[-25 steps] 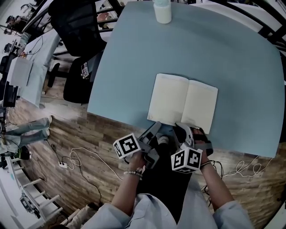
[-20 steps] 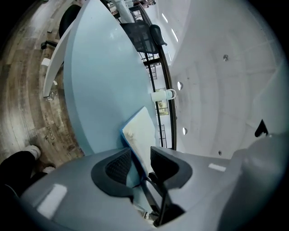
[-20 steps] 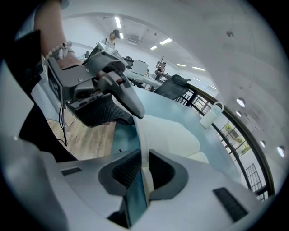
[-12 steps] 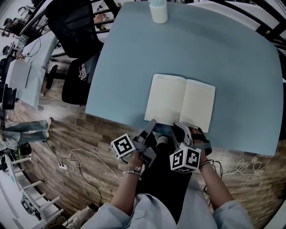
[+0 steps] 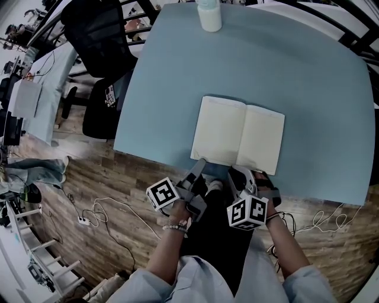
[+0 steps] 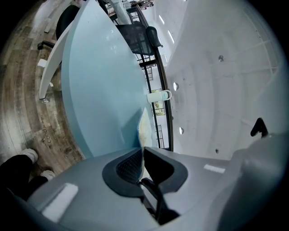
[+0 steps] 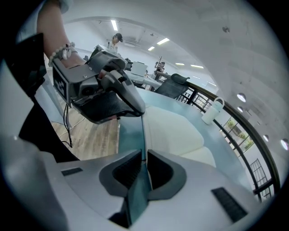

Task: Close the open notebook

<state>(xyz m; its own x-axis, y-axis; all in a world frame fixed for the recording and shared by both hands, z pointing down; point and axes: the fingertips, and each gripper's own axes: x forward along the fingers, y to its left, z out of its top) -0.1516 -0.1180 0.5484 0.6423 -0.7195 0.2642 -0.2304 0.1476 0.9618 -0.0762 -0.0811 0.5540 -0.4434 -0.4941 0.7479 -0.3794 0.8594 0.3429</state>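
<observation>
**Head view: both grippers clamp the near edge of the open notebook**

The notebook lies open and flat on the blue table with its cream pages up. Its near edge is close to the table's near rim, and its spine runs away from the person. A white jug stands well apart from it at the table's far edge. The left gripper reaches the near edge of the left-hand page. The right gripper meets the same edge just beside it, close to the spine.

In the left gripper view the jaws have just been closing and pinch a thin cream sheet with a bluish outer face. This is the notebook's edge, standing up between the pads.

In the right gripper view the jaws have also just been closing. They press together on a thin sheet, blue-green on its left face, that runs straight along the notebook's near edge to the left gripper's tips. Whether each gripper holds only the cover or pages too cannot be told.
</observation>
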